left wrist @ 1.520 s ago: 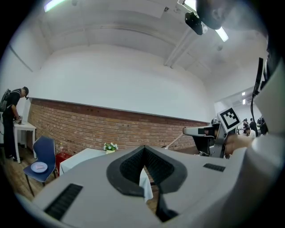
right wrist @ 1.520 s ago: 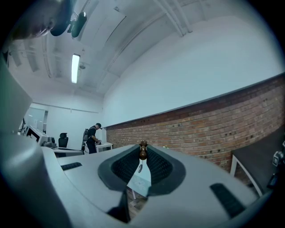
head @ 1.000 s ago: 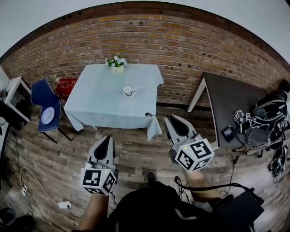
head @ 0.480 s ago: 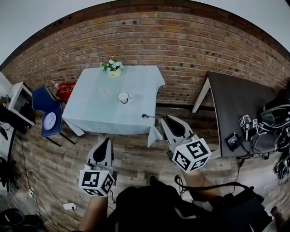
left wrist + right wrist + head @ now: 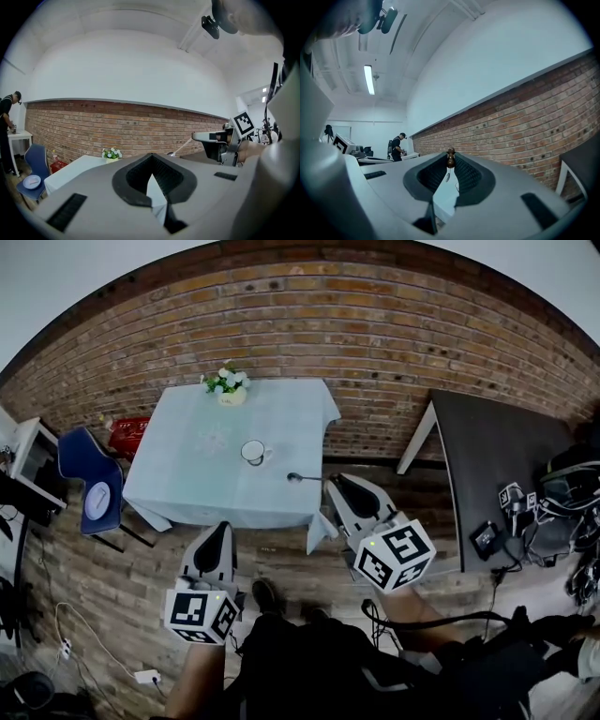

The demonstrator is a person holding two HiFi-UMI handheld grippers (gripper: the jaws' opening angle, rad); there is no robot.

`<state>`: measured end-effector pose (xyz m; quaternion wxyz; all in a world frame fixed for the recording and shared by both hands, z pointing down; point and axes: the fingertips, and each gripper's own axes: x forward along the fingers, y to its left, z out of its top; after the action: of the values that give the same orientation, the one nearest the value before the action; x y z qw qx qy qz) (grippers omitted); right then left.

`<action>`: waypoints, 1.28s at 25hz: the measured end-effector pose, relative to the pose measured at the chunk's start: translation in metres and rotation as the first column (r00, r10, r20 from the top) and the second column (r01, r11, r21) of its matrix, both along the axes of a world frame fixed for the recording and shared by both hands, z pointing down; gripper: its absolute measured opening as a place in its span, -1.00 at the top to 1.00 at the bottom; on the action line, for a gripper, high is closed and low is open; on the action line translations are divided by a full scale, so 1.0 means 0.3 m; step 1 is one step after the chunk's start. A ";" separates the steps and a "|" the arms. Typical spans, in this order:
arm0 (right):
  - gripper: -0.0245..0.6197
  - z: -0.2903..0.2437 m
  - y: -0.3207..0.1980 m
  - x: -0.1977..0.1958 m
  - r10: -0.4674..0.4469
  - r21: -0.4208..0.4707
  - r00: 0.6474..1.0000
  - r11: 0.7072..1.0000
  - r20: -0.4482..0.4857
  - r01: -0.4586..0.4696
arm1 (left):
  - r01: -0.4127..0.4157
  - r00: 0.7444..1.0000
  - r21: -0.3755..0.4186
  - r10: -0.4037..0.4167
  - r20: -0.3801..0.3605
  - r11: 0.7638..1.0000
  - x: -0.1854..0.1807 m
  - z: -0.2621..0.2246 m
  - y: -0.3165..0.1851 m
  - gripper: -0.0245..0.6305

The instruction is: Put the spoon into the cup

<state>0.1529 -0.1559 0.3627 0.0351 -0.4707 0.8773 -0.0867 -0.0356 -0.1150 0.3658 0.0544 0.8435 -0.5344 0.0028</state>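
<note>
A white cup [image 5: 253, 452] stands on the table with the pale blue cloth [image 5: 197, 486], near its middle. My right gripper [image 5: 336, 482] hangs off the table's near right corner, shut on a spoon [image 5: 305, 477] whose bowl sticks out to the left over the table's edge. In the right gripper view the spoon's brown handle end [image 5: 450, 157] is pinched at the jaw tips. My left gripper [image 5: 221, 527] is lower left, short of the table's front edge, shut with nothing in it. The left gripper view [image 5: 152, 155] shows its tips together.
A flower pot [image 5: 227, 387] sits at the table's far edge by the brick wall. A blue chair [image 5: 82, 465] holding a plate and a red crate [image 5: 127, 435] stand to the left. A dark table [image 5: 497, 460] with cables and gear is at right.
Both grippers have moved forward toward the table together. The spoon tip now reaches over the table's near right corner. The person has stepped closer.
</note>
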 end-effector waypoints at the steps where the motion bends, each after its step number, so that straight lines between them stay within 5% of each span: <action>1: 0.74 0.003 -0.021 -0.007 0.005 -0.003 1.000 1.000 -0.003 -0.005 | -0.003 1.000 0.000 0.003 -0.006 1.000 -0.008 0.004 -0.023 0.90; 23: 0.74 -0.023 -0.430 -0.236 0.173 -0.046 0.985 0.984 -0.009 -0.174 | -0.175 0.982 0.017 0.175 -0.075 0.984 -0.276 -0.003 -0.516 0.90; 32: 0.74 0.112 -0.568 -0.277 0.228 -0.127 0.973 0.965 -0.031 -0.230 | -0.209 0.976 -0.001 0.209 -0.068 0.978 -0.374 0.063 -0.634 0.90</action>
<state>0.0697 -0.3263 0.3962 0.0073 -0.5710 0.8097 -0.1352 -0.1478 -0.3053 0.3848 0.0751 0.8944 -0.4406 -0.0180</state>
